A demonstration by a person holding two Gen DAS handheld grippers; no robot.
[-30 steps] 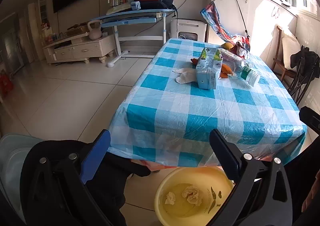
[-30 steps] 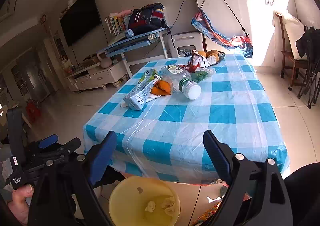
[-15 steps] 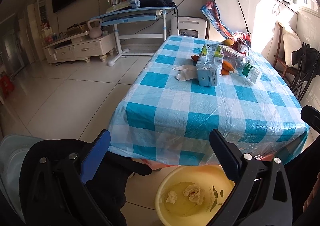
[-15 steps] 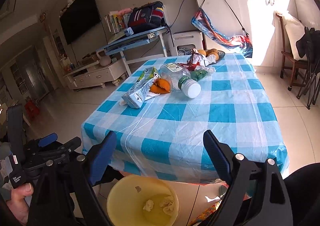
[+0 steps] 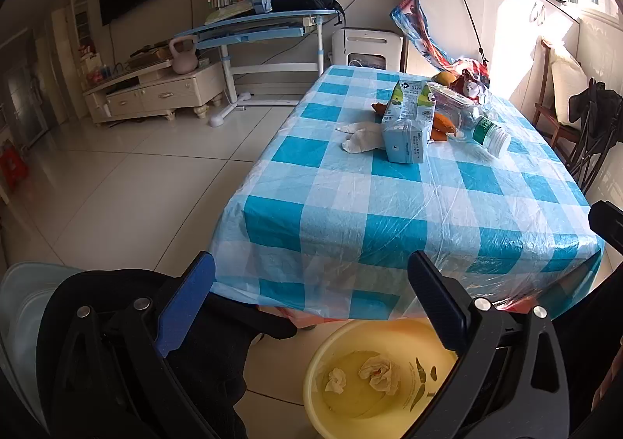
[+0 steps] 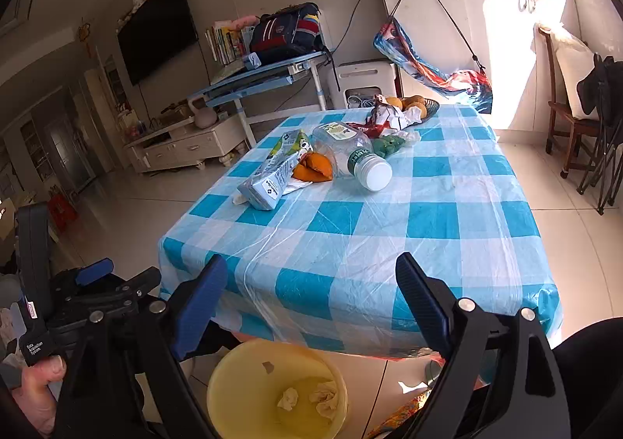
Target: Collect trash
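Observation:
A yellow bin point(image 5: 319, 373) point(image 6: 222, 392) with crumpled tissues point(image 5: 379, 376) point(image 6: 323, 398) stands on the floor below the table's near edge. On the blue checked table point(image 5: 389, 205) point(image 6: 389, 225) lie a milk carton point(image 5: 407, 127) point(image 6: 272, 178), white tissue point(image 5: 360, 137), orange peel point(image 6: 313, 166), and a clear plastic bottle point(image 5: 486, 127) point(image 6: 358, 158). My left gripper point(image 5: 311, 295) and my right gripper point(image 6: 311, 291) are both open and empty, held above the bin, short of the table.
Snack wrappers point(image 6: 389, 116) and a fruit bowl point(image 6: 422, 104) sit at the table's far end. A chair point(image 6: 568, 120) stands right. A desk point(image 5: 257, 26) and TV cabinet point(image 5: 155, 92) stand across the floor at left. The left gripper point(image 6: 97, 291) shows in the right wrist view.
Both grippers have drawn slightly closer to the table and risen a little. Nothing was picked up or dropped.

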